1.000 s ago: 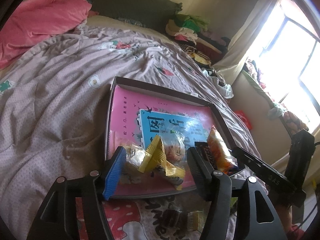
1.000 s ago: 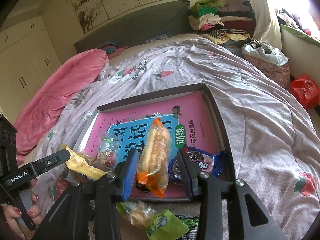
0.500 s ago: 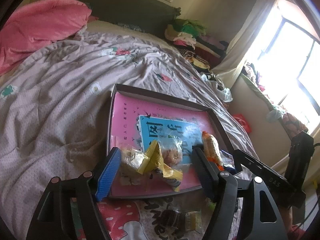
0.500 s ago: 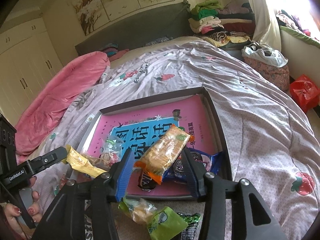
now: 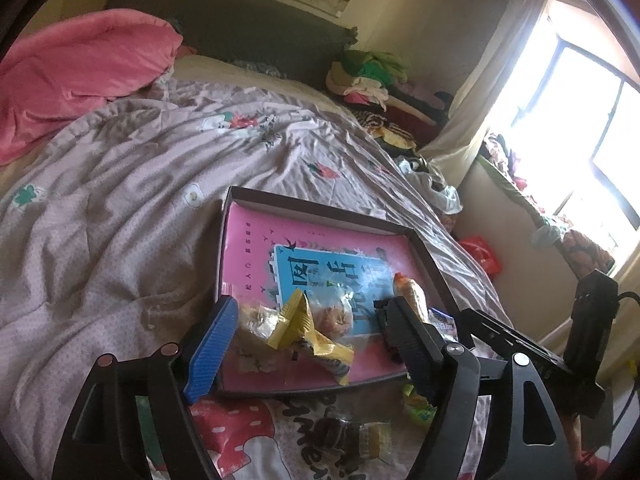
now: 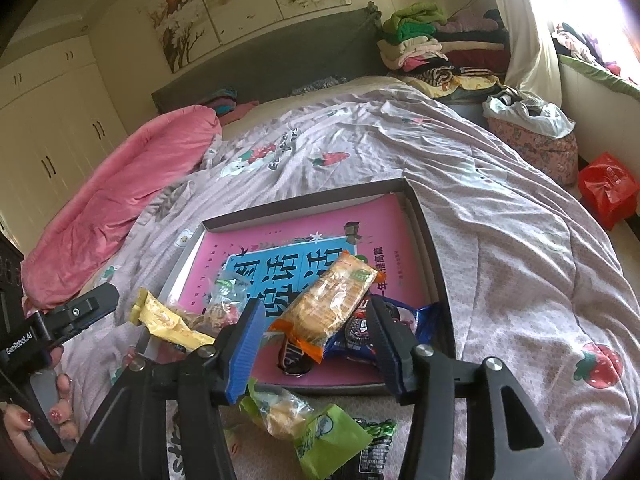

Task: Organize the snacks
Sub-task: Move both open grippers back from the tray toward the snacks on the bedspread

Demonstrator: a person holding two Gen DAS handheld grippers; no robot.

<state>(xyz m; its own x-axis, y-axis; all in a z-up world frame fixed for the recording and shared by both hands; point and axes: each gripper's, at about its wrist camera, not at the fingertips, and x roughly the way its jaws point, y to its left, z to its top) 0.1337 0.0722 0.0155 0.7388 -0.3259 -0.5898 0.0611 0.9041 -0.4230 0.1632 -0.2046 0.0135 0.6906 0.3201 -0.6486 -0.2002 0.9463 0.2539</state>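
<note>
- Snacks sit mostly at the near end of the shallow box [image 6: 424, 236], which lies on the bed with a pink book [image 6: 304, 232] as its floor: an orange-ended biscuit pack [image 6: 332, 300] lies tilted across a blue cookie pack [image 6: 360, 330] and a dark bar [image 6: 294, 356], and a yellow wrapper [image 5: 304, 328] lies with clear-bagged treats [image 5: 334, 312] at the left corner.
- My right gripper [image 6: 316, 348] has its fingers apart, one on each side of the biscuit pack; I cannot tell whether either pad touches it, and I judge it released, not gripped.
- My left gripper [image 5: 308, 348] is likewise spread wide, with the yellow wrapper between its fingers and nothing clamped.
- Risk, as I judge it: the biscuit pack rests on other packs, not flat, so a brush from a finger could slide it off or drag the cookie pack with it.
- Both grippers crowd the same near edge; they could knock each other or tip the box, which sits on soft bedding.
- Loose packs outside the box, a green packet [image 6: 316, 428] in the right view and a dark-and-yellow one [image 5: 352, 436] in the left, lie close under the grippers and could get pushed under the rim or off the bed.
- The quilt [image 6: 500, 240] is lilac, rumpled and strawberry-printed; it gives no firm support, so a crinkly wrapper pressed down would sink into it, I think.
- Around it I see a pink blanket [image 5: 72, 72], a grey headboard [image 6: 280, 60], piled clothes [image 6: 420, 44], white wardrobes [image 6: 52, 120] and a glaring window [image 5: 592, 120] that washes out the right side.
</note>
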